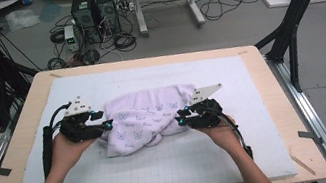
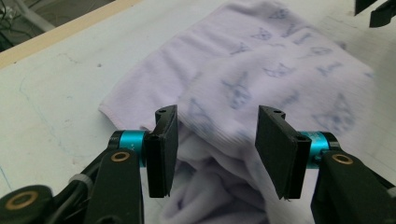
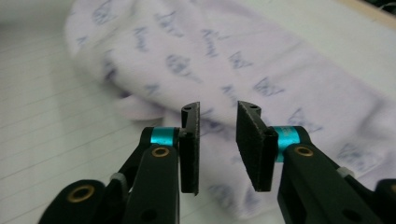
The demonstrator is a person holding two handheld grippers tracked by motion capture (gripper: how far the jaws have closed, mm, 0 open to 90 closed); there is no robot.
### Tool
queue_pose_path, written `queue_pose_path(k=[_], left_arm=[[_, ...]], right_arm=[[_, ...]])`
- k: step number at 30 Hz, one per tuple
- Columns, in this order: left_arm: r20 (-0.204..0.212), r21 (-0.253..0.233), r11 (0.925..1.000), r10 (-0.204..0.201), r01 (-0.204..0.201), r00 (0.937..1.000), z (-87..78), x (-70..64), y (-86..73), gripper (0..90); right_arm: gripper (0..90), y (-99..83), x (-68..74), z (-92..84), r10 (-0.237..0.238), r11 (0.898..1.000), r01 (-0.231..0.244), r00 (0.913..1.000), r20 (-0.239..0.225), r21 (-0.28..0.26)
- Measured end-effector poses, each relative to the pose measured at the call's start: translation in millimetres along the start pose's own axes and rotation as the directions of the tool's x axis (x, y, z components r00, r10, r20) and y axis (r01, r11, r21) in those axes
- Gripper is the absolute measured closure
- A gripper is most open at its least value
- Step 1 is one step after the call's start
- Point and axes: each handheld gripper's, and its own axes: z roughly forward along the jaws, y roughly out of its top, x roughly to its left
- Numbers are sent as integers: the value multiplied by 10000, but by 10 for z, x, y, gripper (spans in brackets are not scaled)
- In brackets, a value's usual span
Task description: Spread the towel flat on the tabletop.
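Folded lilac towel [image 1: 145,119] on mat; long axis left-right; flanked by claws.

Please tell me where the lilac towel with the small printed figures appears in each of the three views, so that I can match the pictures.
High view: lilac towel lies crumpled at the middle of the white mat, between both hand-held grippers.
Left gripper view: it runs from the centre to the upper right, bunched between the black jaws.
Right gripper view: it crosses from upper left to lower right.
Shared landmark: the white mat.
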Motion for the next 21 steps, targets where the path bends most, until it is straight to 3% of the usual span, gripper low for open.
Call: queue_pose_path(k=[4, 10, 14, 17, 21], left_arm=[[362, -34, 9991, 430, -430, 9984, -58, -205, -155, 481], [857, 122, 9951, 970, -984, 9916, -24, -441, -371, 473], [691, 574, 9894, 1294, -1334, 9892, 91, -500, -466, 476], [416, 894, 9862, 1362, -1395, 9898, 225, -462, -508, 564], [467, 1041, 9870, 1178, -1221, 9919, 373, -389, -459, 744]], right_arm=[[667, -7, 191, -33, -458, 9980, 448, 9987, -219, -439], [623, -108, 376, 101, -516, 9983, 496, 9964, -670, -305], [588, -159, 449, 227, -461, 9989, 454, 9952, -858, -109], [573, -165, 483, 331, -417, 9991, 423, 9951, -894, 50], [551, -147, 536, 487, -429, 9985, 454, 9958, -807, 293]])
